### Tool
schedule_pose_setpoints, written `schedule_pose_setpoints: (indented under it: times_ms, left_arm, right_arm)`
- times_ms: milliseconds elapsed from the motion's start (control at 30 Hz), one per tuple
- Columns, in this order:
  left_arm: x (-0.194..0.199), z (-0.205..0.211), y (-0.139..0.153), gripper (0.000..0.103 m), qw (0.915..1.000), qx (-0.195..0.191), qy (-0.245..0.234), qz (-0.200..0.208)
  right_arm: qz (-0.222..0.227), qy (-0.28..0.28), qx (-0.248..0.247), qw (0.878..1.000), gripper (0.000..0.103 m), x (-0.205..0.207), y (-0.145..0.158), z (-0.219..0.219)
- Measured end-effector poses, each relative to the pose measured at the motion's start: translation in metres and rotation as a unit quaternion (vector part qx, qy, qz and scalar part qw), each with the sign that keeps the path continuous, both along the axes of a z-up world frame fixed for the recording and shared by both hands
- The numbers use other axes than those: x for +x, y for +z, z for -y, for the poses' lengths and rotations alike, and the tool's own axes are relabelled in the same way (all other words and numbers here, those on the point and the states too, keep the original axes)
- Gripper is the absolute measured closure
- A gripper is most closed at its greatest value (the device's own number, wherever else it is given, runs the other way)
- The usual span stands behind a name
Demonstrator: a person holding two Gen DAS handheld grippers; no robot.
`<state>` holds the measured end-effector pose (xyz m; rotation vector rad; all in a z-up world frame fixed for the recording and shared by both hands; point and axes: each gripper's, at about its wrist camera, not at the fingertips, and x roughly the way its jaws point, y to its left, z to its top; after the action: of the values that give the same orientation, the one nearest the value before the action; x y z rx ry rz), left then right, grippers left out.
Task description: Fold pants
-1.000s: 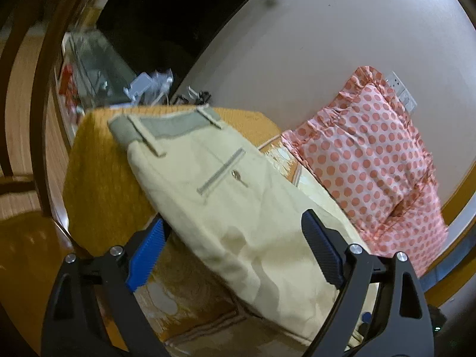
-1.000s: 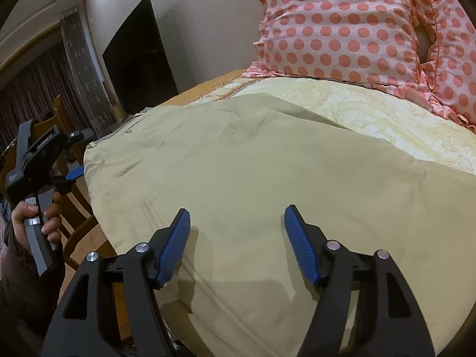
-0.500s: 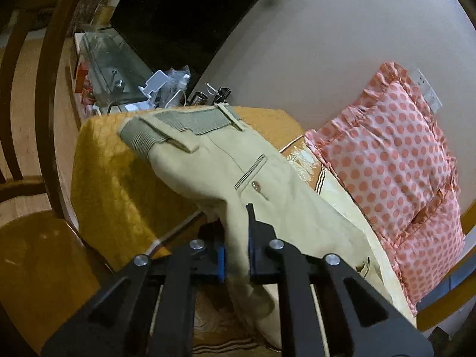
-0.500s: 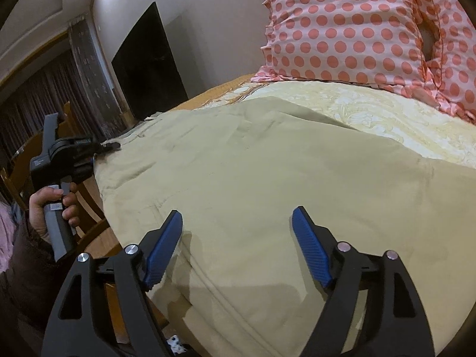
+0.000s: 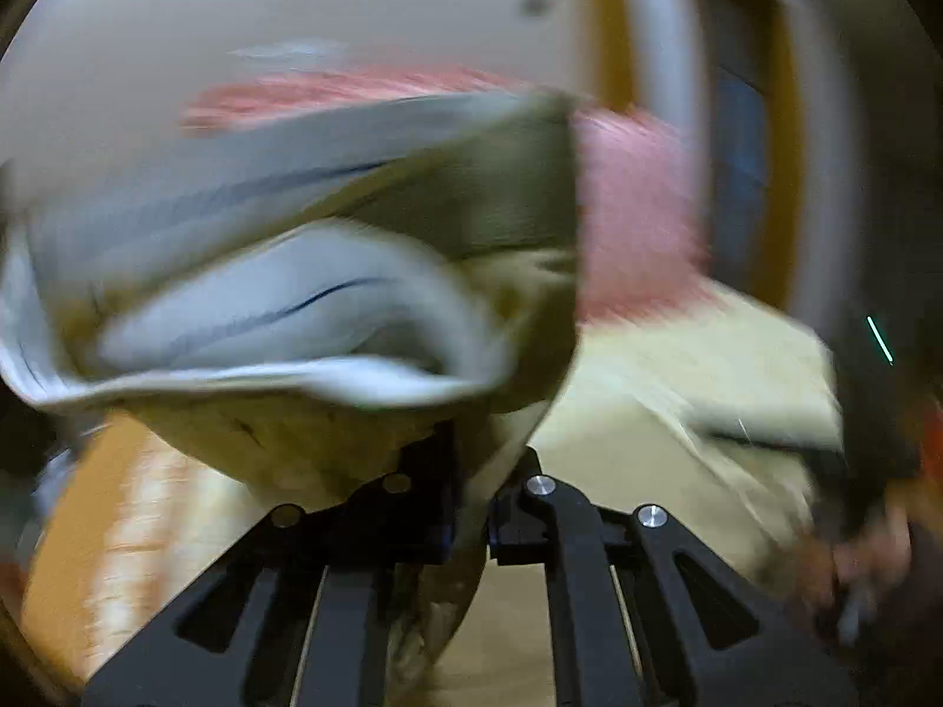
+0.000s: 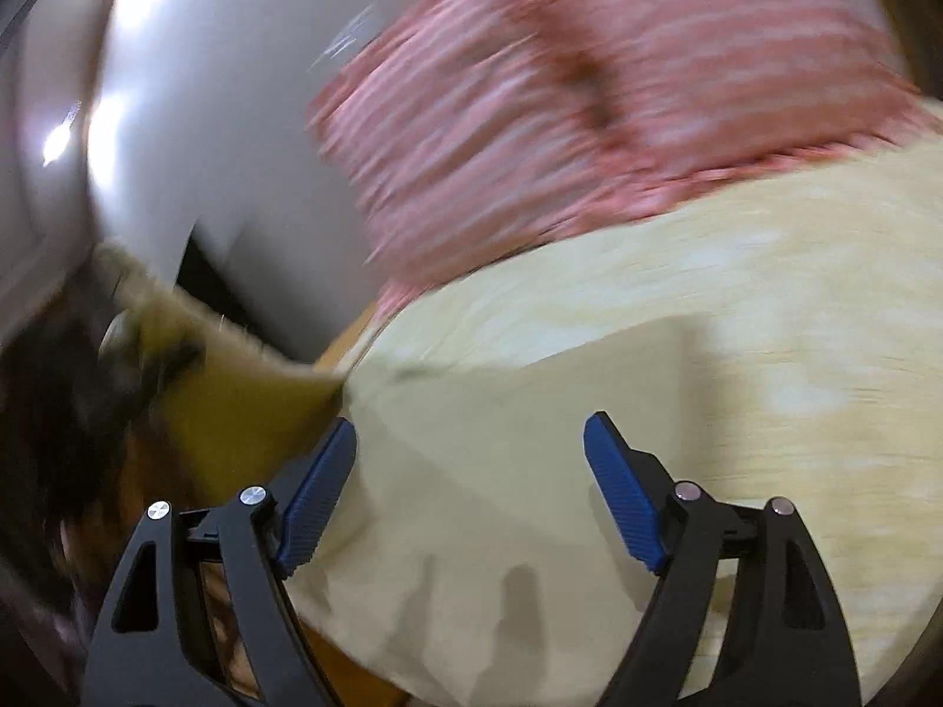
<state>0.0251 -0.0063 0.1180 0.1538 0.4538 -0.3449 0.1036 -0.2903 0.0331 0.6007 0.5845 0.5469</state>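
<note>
Bed (image 6: 825,318) under pants (image 6: 530,442): left gripper (image 5: 471,506) clamped on lifted waist end, right gripper (image 6: 471,489) wide open, empty, over the flat part.

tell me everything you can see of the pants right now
The pants are pale khaki woven cloth with a whitish lining showing inside the opened waist. The left gripper is shut on a bunched fold, holding the waist end lifted and turned over. The rest lies spread on the bed under the open right gripper. Both views are blurred, so finer detail is lost.
</note>
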Motion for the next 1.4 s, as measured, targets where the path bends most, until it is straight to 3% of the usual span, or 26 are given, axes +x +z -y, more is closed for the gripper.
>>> schedule_pose_setpoints:
  times_ms: [33, 133, 233, 333, 400, 500, 533, 600, 667, 733, 767, 833, 900, 967, 1033, 1100, 1133, 1167, 1200, 1233, 1267, 1300, 1400]
  left_arm:
    - [-0.003, 0.026, -0.020, 0.096, 0.9986, 0.021, -0.044, -0.021]
    - [-0.011, 0.063, -0.069, 0.096, 0.9899, 0.074, -0.097, -0.072]
    - [-0.020, 0.065, -0.091, 0.095, 0.9875, 0.099, -0.102, -0.068]
    - [-0.028, 0.065, -0.093, 0.092, 0.9850, 0.110, -0.118, -0.062]
    - [-0.032, 0.060, -0.088, 0.085, 0.9857, 0.093, -0.120, -0.073]
    - [-0.031, 0.028, -0.065, 0.050, 0.9885, 0.013, -0.116, -0.096]
    - [-0.027, 0.005, -0.053, 0.038, 0.9899, -0.033, -0.099, -0.096]
    - [-0.011, -0.030, -0.036, 0.037, 0.9902, -0.089, -0.057, -0.091]
    - [0.013, -0.071, -0.031, 0.032, 0.9881, -0.124, 0.019, -0.089]
    - [0.048, -0.103, -0.040, 0.032, 0.9797, -0.140, 0.076, -0.122]
    - [0.068, -0.120, -0.051, 0.033, 0.9698, -0.160, 0.096, -0.157]
    - [0.091, -0.137, -0.068, 0.033, 0.9521, -0.198, 0.102, -0.210]
    - [0.111, -0.144, -0.082, 0.034, 0.9380, -0.221, 0.089, -0.252]
    - [0.122, -0.138, -0.091, 0.034, 0.9313, -0.225, 0.067, -0.279]
    - [0.129, -0.131, -0.090, 0.033, 0.9317, -0.211, 0.053, -0.291]
    - [0.131, -0.131, -0.091, 0.031, 0.9268, -0.212, 0.042, -0.307]
    - [0.137, -0.132, -0.092, 0.031, 0.9218, -0.220, 0.037, -0.317]
    - [0.141, -0.129, -0.093, 0.039, 0.9196, -0.224, 0.033, -0.321]
    - [0.143, -0.129, -0.094, 0.052, 0.9202, -0.218, 0.037, -0.323]
    - [0.144, -0.126, -0.096, 0.075, 0.9226, -0.200, 0.046, -0.327]
    - [0.146, -0.125, -0.093, 0.089, 0.9239, -0.198, 0.043, -0.325]
    - [0.144, -0.125, -0.090, 0.094, 0.9250, -0.197, 0.033, -0.324]
    - [0.151, -0.114, -0.073, 0.096, 0.9358, -0.174, 0.025, -0.305]
  right_arm:
    - [-0.015, -0.014, 0.027, 0.999, 0.022, 0.001, -0.004, 0.019]
    - [-0.051, -0.031, 0.095, 0.994, 0.022, 0.004, -0.018, 0.054]
    - [-0.081, -0.008, 0.094, 0.992, 0.022, 0.015, -0.025, 0.052]
    - [-0.102, 0.013, 0.080, 0.991, 0.022, 0.027, -0.028, 0.037]
    - [-0.108, 0.022, 0.073, 0.991, 0.022, 0.033, -0.027, 0.028]
    - [-0.116, 0.028, 0.050, 0.992, 0.022, 0.038, -0.026, 0.018]
    - [-0.117, 0.031, 0.041, 0.992, 0.022, 0.037, -0.026, 0.016]
    - [-0.113, 0.044, 0.015, 0.992, 0.022, 0.042, -0.026, 0.007]
    - [-0.107, 0.051, -0.014, 0.993, 0.031, 0.049, -0.026, -0.002]
    - [-0.103, 0.051, -0.036, 0.993, 0.041, 0.057, -0.028, -0.008]
    - [-0.103, 0.051, -0.039, 0.993, 0.044, 0.059, -0.030, -0.008]
    - [-0.106, 0.053, -0.036, 0.992, 0.049, 0.061, -0.031, -0.005]
    - [-0.114, 0.055, -0.033, 0.991, 0.063, 0.064, -0.035, 0.001]
    - [-0.123, 0.061, -0.021, 0.990, 0.080, 0.067, -0.040, 0.008]
    - [-0.136, 0.069, -0.006, 0.988, 0.081, 0.073, -0.043, 0.013]
    - [-0.148, 0.067, -0.009, 0.987, 0.079, 0.080, -0.042, 0.013]
    - [-0.145, 0.073, -0.018, 0.987, 0.079, 0.081, -0.041, 0.011]
    - [-0.140, 0.080, -0.022, 0.987, 0.079, 0.082, -0.040, 0.008]
    - [-0.135, 0.094, -0.025, 0.986, 0.080, 0.082, -0.040, 0.006]
    - [-0.133, 0.107, -0.017, 0.985, 0.089, 0.082, -0.040, 0.006]
    - [-0.133, 0.116, -0.006, 0.984, 0.091, 0.082, -0.039, 0.007]
    - [-0.133, 0.123, 0.009, 0.983, 0.091, 0.083, -0.037, 0.009]
    - [-0.126, 0.131, 0.029, 0.983, 0.093, 0.095, -0.025, 0.014]
